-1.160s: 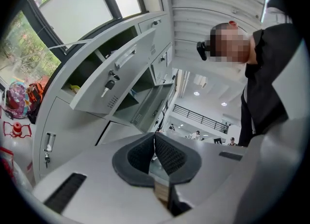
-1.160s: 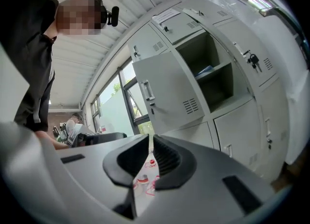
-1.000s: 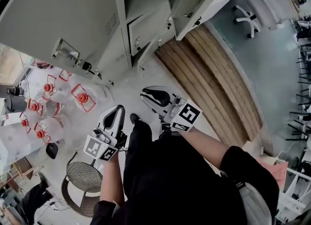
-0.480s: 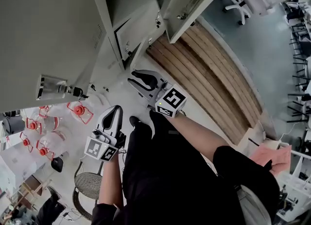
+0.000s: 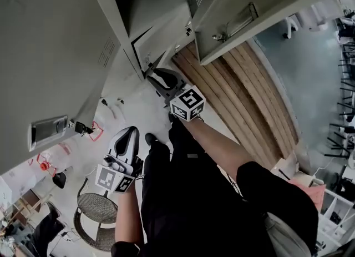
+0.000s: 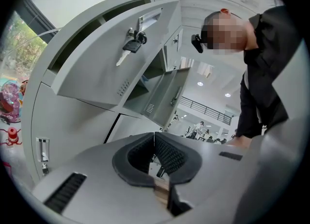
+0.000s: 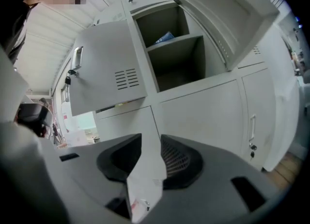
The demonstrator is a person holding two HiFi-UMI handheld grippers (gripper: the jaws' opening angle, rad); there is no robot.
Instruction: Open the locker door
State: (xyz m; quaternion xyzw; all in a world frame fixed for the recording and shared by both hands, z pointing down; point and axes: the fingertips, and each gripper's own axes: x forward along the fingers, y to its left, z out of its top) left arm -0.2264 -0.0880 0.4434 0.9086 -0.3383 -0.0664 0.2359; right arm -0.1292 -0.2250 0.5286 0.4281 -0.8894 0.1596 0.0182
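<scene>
Nearest, the left gripper [image 5: 128,135] is hanging low beside the person's leg, its fingers [image 6: 172,155] pressed together on nothing. Further out, the right gripper [image 5: 160,77] is lifting away from the floor, higher than a second ago, and its fingers [image 7: 179,160] are spreading apart with nothing between them. Beyond it, on the locker bank [image 7: 203,114], the louvred locker door [image 7: 104,80] is standing ajar, so a grab at its free edge looks likely next.

The right gripper [image 5: 155,76] has travelled toward 11 o'clock, up beside the edge of the ajar locker door [image 5: 148,42], its jaws opening with nothing gripped between them.
</scene>
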